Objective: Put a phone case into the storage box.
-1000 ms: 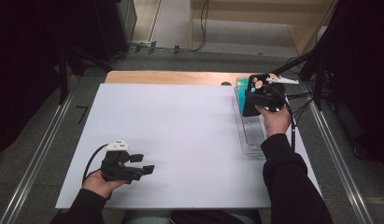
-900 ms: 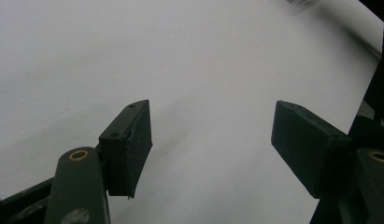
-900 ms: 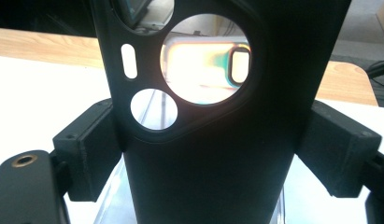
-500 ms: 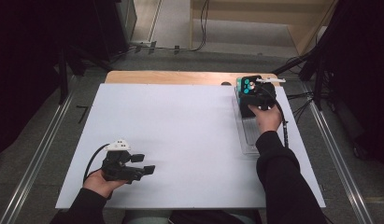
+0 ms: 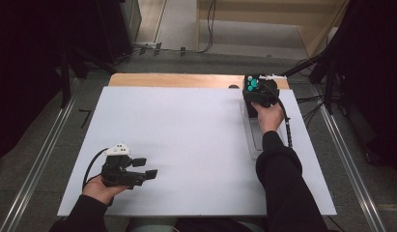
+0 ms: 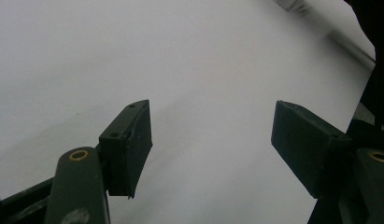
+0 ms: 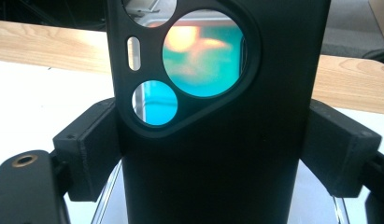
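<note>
Right, near to far.
Left gripper (image 5: 148,169): about 7 o'clock on the white table (image 5: 186,145), resting low in the person's hand, jaws apart with nothing between them; parked, likely waiting to help later.
Left gripper view: same jaws open over bare white surface.
Right forearm: dark sleeve (image 5: 283,183) reaching from 5 o'clock up the right edge.
Clear tray (image 5: 251,140): along the right side near 2 o'clock, under the right hand, probably the source or drop spot for the case.
Right gripper (image 7: 213,154): jaws clamped on the two side edges of a black phone case (image 7: 227,154), held upright so the camera cutouts face the lens; side grip keeps it from twisting.
Phone case location: at 1 o'clock, over the tray's far end, teal showing through the cutouts.
Wooden strip (image 5: 177,80): far edge, 12 o'clock.
</note>
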Demonstrator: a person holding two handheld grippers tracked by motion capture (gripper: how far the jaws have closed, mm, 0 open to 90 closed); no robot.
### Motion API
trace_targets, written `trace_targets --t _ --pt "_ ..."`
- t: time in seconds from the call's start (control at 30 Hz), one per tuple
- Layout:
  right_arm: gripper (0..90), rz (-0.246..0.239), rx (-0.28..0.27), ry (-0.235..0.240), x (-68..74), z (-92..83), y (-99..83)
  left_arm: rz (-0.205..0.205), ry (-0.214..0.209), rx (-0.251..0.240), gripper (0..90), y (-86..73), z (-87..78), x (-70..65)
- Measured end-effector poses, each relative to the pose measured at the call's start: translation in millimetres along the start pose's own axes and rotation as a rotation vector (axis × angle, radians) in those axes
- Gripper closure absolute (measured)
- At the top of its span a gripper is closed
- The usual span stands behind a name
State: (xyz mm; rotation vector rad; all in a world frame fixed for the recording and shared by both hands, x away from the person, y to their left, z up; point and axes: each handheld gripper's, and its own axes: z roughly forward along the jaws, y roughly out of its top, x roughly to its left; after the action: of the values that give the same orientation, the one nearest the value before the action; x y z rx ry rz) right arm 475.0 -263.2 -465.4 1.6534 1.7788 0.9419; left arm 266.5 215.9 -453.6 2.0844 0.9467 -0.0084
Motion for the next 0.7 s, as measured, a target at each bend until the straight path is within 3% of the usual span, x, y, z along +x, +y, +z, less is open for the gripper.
trace_targets --t 0.1,0.23,0.37,0.43,0.7 --pt "11.6 -0.004 -0.003 -0.002 1.4 2.6 1.3 0.002 0.001 -0.001 28.9 -0.3 0.0 0.2" --pt "10.9 0.046 0.007 0.027 -2.8 4.0 0.2 0.001 -0.006 0.008 28.9 -0.1 0.1 0.6" --pt "8.0 0.022 0.028 0.054 -5.4 2.3 0.0 -0.007 -0.008 0.0 28.9 0.8 -0.2 0.6" --pt "0.0 0.018 0.034 0.055 -5.3 2.3 -0.3 -0.005 -0.002 0.002 29.0 1.1 -0.1 1.0" --pt "0.0 0.034 0.03 0.076 -4.1 -7.9 3.5 -0.014 0.001 0.006 29.0 1.0 -0.2 3.1"
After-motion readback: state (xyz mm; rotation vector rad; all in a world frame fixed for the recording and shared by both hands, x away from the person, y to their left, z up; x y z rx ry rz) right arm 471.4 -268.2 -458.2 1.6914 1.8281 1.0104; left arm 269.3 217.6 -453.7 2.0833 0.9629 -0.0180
